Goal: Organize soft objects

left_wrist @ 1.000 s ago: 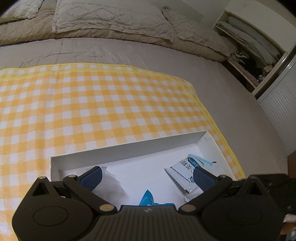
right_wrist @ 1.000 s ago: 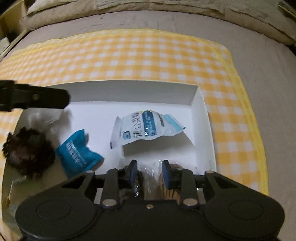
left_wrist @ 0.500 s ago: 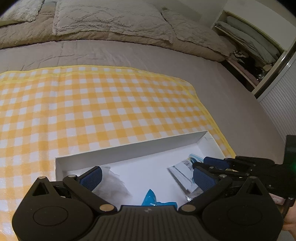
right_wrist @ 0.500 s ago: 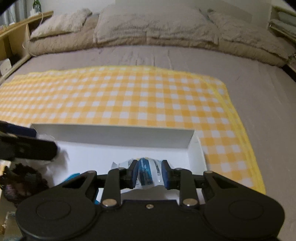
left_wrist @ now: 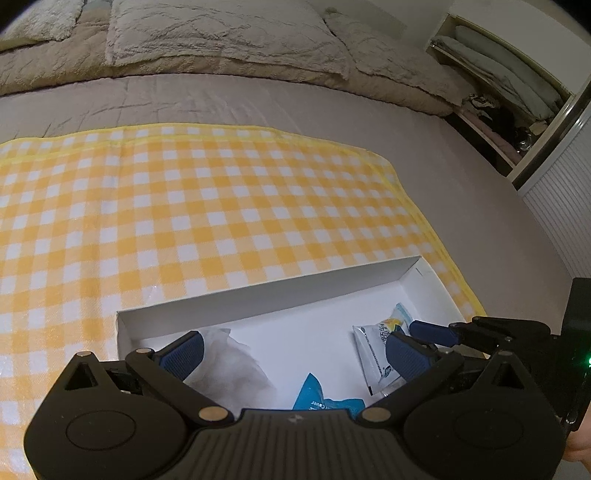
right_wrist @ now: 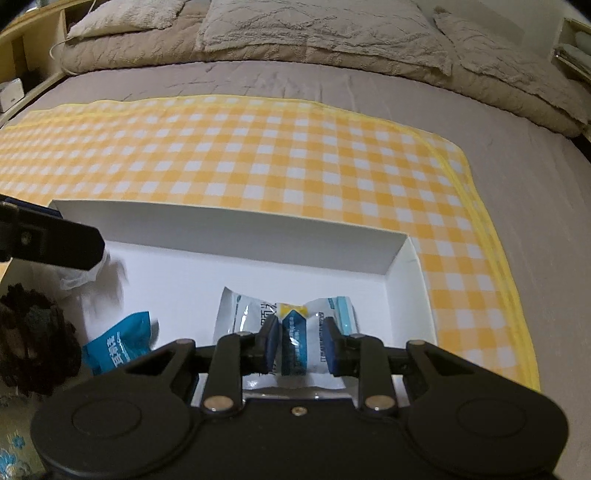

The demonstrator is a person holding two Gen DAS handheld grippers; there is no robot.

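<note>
A shallow white box (right_wrist: 236,225) sits at the near right corner of a yellow-and-white checked cloth (right_wrist: 258,155) spread over a grey-brown bed (right_wrist: 535,177), holding one white-and-blue packet (right_wrist: 295,321), one bright blue packet (right_wrist: 118,345) and one crumpled clear plastic wrap (left_wrist: 232,363); a single dark frizzy item (right_wrist: 33,350) lies by the box's left end. The right gripper (right_wrist: 300,343), angled steeply down into the box's right half, has its blue pads pinched on the white-and-blue packet, which buckles between them near the box's near edge. The left gripper (left_wrist: 291,356) hovers over the left half of the box, also tilted down, jaws spread wide with nothing between them, one fingertip over the clear wrap. Part of a hand (left_wrist: 576,448) shows at the lower right edge of the left wrist view. Three pale textured pillows (left_wrist: 221,33) line the head of the bed, and an open closet (left_wrist: 509,96) with folded bedding stands beyond its right side.
</note>
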